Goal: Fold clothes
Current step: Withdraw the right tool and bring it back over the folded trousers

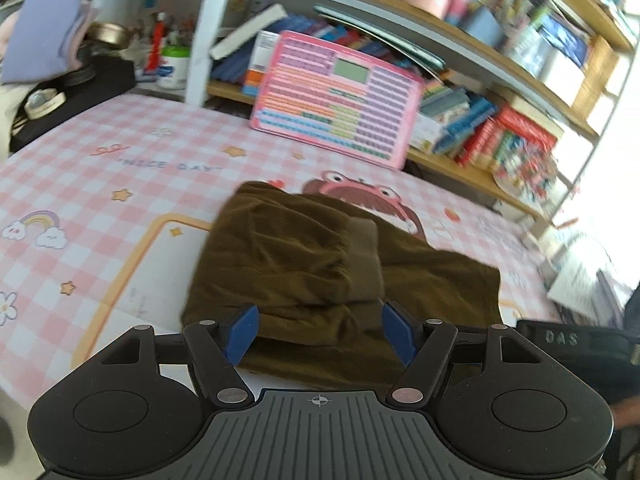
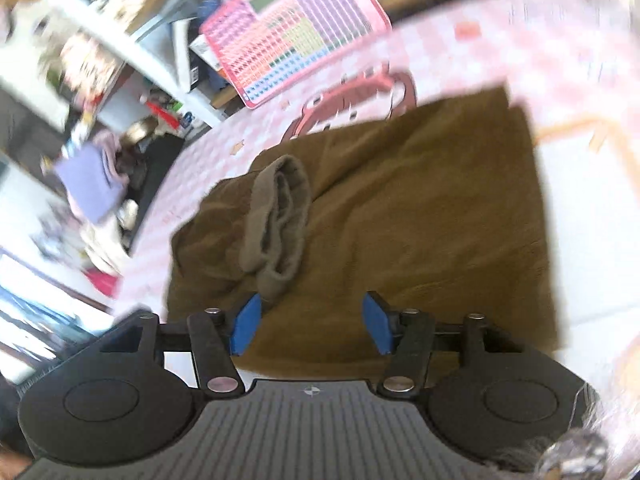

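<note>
A brown garment (image 1: pixel 320 264) lies folded on the pink checked table cover (image 1: pixel 100 168). A sleeve with a lighter ribbed cuff (image 1: pixel 366 260) is laid across its top. My left gripper (image 1: pixel 320 334) is open and empty, its blue pads (image 1: pixel 242 332) just above the garment's near edge. In the right wrist view the same garment (image 2: pixel 420 220) fills the middle, with the cuff (image 2: pixel 280 220) to the left. My right gripper (image 2: pixel 310 324) is open and empty over the near part of the garment.
A pink keyboard-like toy board (image 1: pixel 336 96) leans against the bookshelf (image 1: pixel 500 92) at the table's far edge. A black bag (image 1: pixel 68 96) and folded purple cloth (image 1: pixel 40 40) sit at the far left. A dark object marked "DAS" (image 1: pixel 568 340) lies at the right.
</note>
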Motion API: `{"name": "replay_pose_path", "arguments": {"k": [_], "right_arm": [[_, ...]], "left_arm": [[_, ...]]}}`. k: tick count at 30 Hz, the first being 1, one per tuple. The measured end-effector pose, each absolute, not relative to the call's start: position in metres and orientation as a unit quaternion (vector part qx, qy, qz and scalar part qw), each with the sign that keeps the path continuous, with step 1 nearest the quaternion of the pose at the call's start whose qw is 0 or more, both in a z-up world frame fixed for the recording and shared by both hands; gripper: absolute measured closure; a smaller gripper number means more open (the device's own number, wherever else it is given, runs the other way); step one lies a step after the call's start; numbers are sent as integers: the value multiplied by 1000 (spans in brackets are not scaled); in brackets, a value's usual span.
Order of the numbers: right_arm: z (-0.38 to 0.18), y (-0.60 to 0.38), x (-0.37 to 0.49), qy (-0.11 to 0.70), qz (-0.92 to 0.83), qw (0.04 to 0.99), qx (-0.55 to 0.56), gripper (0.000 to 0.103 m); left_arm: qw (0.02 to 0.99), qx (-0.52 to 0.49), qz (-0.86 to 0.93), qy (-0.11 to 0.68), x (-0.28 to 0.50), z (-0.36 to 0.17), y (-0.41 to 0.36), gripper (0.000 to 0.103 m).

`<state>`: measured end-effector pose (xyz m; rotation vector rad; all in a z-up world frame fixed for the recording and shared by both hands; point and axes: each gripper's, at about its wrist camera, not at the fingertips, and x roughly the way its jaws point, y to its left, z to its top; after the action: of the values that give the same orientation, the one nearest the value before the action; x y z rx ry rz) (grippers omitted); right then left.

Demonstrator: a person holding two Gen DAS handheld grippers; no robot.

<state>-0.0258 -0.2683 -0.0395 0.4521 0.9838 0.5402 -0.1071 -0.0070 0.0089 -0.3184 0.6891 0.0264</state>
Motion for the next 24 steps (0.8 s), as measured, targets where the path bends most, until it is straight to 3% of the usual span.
{"name": "replay_pose_path", "arguments": {"k": [6,12,24], "right_arm": [[-37,-295,-52,451,217,851,161,47],[-25,-296,-72,429,183,878,110,46],[-9,-268,-112,406,107,906,51,28]], "left_arm": [[924,-128,23,359,-111,-2,-34,33],[921,-75,25,382,-118,-5,-61,25],[932,-26,1,361,-144,0,-55,13]]}}
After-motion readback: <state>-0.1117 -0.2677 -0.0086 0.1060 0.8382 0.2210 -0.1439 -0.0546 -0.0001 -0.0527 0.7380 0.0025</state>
